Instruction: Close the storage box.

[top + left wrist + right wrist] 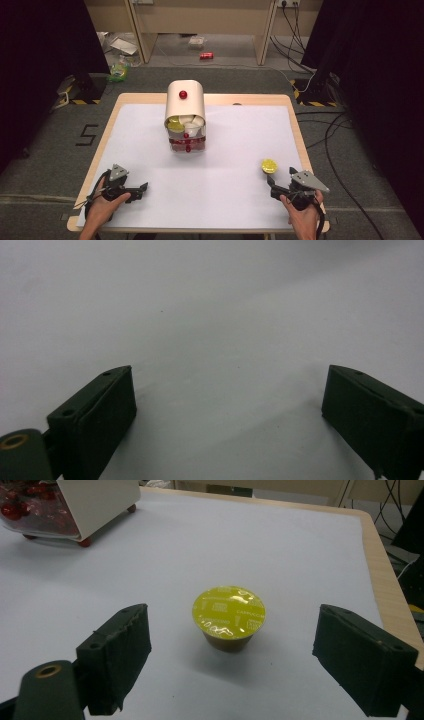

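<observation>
A small capsule with a yellow foil lid (229,613) stands upright on the white table cover, at the right front in the high view (269,165). My right gripper (281,186) rests just behind it, open, its jaws wide apart on either side of the capsule's line without touching it (229,665). My left gripper (140,190) lies at the left front, open, with bare white cover between its jaws (227,410). A cream dispenser box (185,102) with a red knob (183,94) stands mid-table; its open front drawer (187,131) holds several yellow, white and red capsules.
The white cover lies on a wooden table (298,130). Beyond the far edge the floor carries cables (330,135), a red can (206,55) and scattered packaging (120,47). Dark curtains flank both sides.
</observation>
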`<action>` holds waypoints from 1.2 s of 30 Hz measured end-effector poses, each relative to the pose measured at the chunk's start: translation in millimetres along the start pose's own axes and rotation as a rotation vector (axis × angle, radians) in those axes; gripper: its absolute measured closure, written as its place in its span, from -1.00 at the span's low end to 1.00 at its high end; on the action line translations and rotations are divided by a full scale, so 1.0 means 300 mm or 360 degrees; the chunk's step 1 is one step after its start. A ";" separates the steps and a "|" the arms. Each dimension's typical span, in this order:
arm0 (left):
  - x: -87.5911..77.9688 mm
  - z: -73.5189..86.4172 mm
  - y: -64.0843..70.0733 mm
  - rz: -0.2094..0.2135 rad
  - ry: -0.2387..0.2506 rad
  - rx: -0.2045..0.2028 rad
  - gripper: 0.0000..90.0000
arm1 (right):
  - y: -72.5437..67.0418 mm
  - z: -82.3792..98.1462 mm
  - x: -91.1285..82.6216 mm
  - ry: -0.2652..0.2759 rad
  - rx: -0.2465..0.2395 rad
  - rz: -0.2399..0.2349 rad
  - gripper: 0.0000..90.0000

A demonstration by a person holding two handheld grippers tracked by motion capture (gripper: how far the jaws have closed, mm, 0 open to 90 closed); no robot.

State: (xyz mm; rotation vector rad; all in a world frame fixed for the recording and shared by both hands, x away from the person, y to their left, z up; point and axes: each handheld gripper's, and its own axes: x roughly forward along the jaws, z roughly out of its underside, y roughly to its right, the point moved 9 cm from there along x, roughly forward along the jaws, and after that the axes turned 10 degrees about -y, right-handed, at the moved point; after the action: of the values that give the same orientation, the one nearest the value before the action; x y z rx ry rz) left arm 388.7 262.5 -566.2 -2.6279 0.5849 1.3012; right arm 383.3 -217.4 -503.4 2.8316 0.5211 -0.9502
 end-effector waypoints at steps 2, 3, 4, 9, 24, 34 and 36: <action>0.000 0.000 0.000 0.0000 0.0000 0.0000 -0.86 | 0.000 0.007 -0.001 -0.0008 0.0000 -0.0001 -0.65; 0.000 0.000 0.000 0.0000 0.0000 -0.0001 -0.86 | 0.000 0.009 -0.002 -0.0011 0.0003 -0.0002 -0.65; 0.000 0.000 0.000 0.0000 0.0000 0.0000 -0.86 | 0.001 0.012 -0.003 -0.0015 0.0000 -0.0003 -0.66; 0.000 0.000 0.000 0.0000 0.0001 -0.0001 -0.86 | 0.007 0.030 -0.010 -0.0036 0.0004 0.0000 -0.66; 0.000 0.000 0.000 0.0000 0.0000 -0.0001 -0.86 | 0.021 0.085 -0.017 -0.0130 0.0023 0.0006 -0.66; 0.000 0.000 0.000 0.0000 0.0001 -0.0001 -0.86 | 0.028 0.114 -0.027 -0.0177 0.0025 0.0020 -0.66; 0.000 0.000 0.000 0.0000 0.0000 -0.0003 -0.86 | 0.026 0.120 -0.029 -0.0182 0.0026 0.0016 -0.66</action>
State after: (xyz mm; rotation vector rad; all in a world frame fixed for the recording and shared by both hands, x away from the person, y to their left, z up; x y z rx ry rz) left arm 388.6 262.4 -566.2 -2.6294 0.5844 1.3020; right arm 359.3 -234.8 -526.8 2.7706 0.4880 -1.1112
